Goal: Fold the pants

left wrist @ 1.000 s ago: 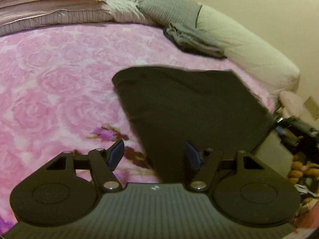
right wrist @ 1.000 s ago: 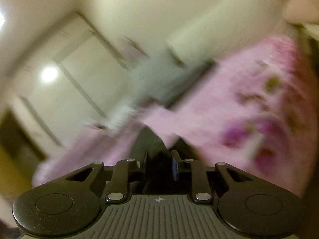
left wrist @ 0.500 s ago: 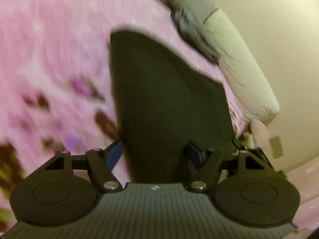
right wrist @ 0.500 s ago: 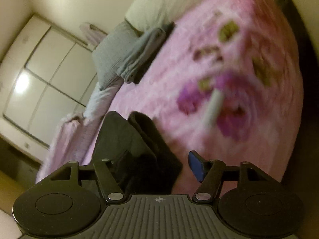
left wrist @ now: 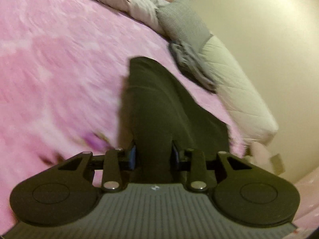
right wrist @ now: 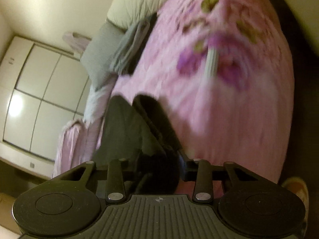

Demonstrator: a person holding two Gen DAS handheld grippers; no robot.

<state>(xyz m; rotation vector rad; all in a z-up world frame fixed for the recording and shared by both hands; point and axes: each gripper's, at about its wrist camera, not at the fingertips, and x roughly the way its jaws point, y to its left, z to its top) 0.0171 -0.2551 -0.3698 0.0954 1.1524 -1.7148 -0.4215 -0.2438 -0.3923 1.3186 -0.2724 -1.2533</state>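
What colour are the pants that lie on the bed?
The pants are black or very dark, plain with no pattern. The left wrist view shows them best.

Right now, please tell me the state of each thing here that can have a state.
Left tool: closing, dark pants fabric between its pads.
Right tool: closing, bunched pants fabric between its pads.
Pants: partly folded, lying on the pink blanket.
Grey garment: folded, lying against the pillows.
Wardrobe doors: shut.
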